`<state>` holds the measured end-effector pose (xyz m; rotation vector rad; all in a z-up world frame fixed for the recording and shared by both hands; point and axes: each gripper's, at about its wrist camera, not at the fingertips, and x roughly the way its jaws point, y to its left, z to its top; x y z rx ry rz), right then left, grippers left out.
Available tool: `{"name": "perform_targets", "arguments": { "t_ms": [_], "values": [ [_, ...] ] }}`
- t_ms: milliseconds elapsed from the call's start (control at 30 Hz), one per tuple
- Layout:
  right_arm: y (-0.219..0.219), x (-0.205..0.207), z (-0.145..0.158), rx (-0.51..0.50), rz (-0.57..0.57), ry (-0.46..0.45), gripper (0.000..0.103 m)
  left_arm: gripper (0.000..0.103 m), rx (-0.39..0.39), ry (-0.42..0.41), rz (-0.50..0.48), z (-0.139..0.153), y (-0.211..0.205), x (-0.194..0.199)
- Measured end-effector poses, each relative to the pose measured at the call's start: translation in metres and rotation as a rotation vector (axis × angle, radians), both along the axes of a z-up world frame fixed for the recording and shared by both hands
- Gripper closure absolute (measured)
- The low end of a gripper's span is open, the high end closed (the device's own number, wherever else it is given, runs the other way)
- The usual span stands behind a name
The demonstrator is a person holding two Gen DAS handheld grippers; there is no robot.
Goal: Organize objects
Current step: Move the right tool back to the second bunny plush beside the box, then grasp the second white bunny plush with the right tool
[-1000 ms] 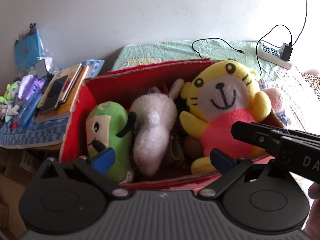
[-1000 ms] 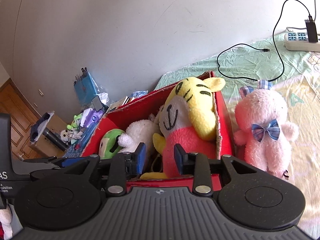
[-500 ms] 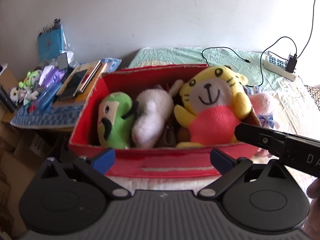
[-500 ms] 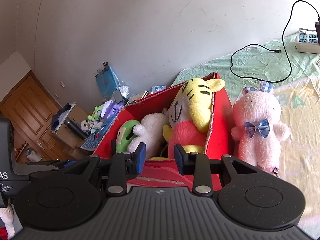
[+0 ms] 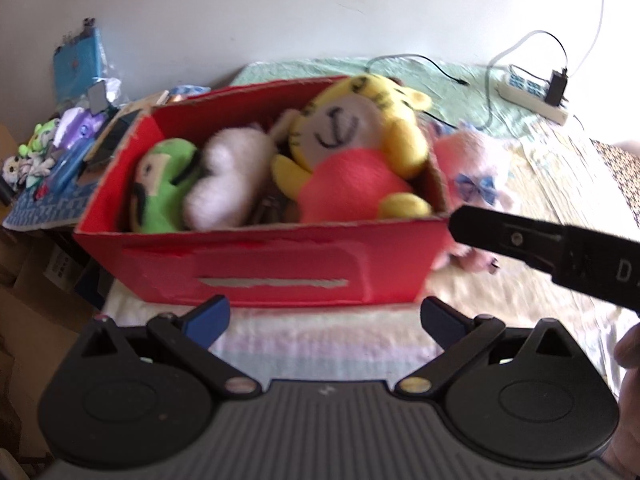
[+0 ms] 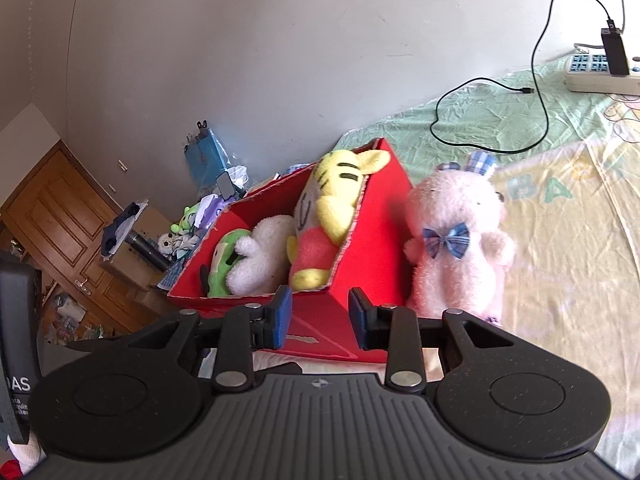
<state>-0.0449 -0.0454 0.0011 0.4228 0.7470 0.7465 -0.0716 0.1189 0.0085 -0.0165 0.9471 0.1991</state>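
A red cardboard box [image 5: 280, 264] [image 6: 376, 236] stands on the bed. It holds a green plush [image 5: 160, 188] [image 6: 222, 264], a white plush [image 5: 228, 184] [image 6: 264, 258] and a yellow tiger plush [image 5: 360, 144] [image 6: 332, 204]. A pink plush with a blue bow [image 6: 460, 248] [image 5: 476, 168] stands upright outside, against the box's right end. My left gripper [image 5: 324, 318] is open wide and empty, a little in front of the box's long side. My right gripper [image 6: 320, 316] is open with a narrow gap and nothing in it, near the box's corner.
A white power strip [image 6: 600, 72] [image 5: 532, 92] and a black cable [image 6: 496, 144] lie on the green sheet by the wall. A cluttered side table [image 5: 48, 200] stands left of the box. A wooden door [image 6: 60, 224] is far left. A person's hand [image 5: 628, 380] shows at the right edge.
Both grippers have drawn back from the box, so its whole front face now shows in the left wrist view. Neither gripper's opening has changed. The plush toys lie as before.
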Motion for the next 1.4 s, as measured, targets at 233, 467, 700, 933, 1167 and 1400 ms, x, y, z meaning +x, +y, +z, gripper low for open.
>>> {"name": "perform_targets", "arguments": {
  "t_ms": [233,467,700,933,1167,1400],
  "values": [
    [-0.023,0.011,-0.018,0.003,-0.038,0.064,0.068,0.003,-0.005,0.043,-0.054,-0.012,-0.030,0.011],
    [-0.045,0.017,-0.036,0.011,-0.053,0.110,0.068,0.003,-0.061,0.073,-0.105,-0.027,-0.051,0.021],
    [-0.067,0.028,-0.064,0.015,-0.086,0.187,0.067,0.003,-0.119,0.066,-0.176,-0.048,-0.074,0.022],
    [-0.067,0.054,-0.076,0.054,-0.076,0.184,0.065,0.003,-0.161,0.050,-0.228,-0.069,-0.083,0.027],
    [-0.051,0.082,-0.081,0.075,-0.064,0.178,0.058,0.003,-0.207,0.033,-0.241,-0.080,-0.070,0.038],
    [-0.044,0.081,-0.086,0.104,-0.050,0.175,0.072,0.003,-0.247,0.022,-0.253,-0.081,-0.052,0.038]
  ]
}}
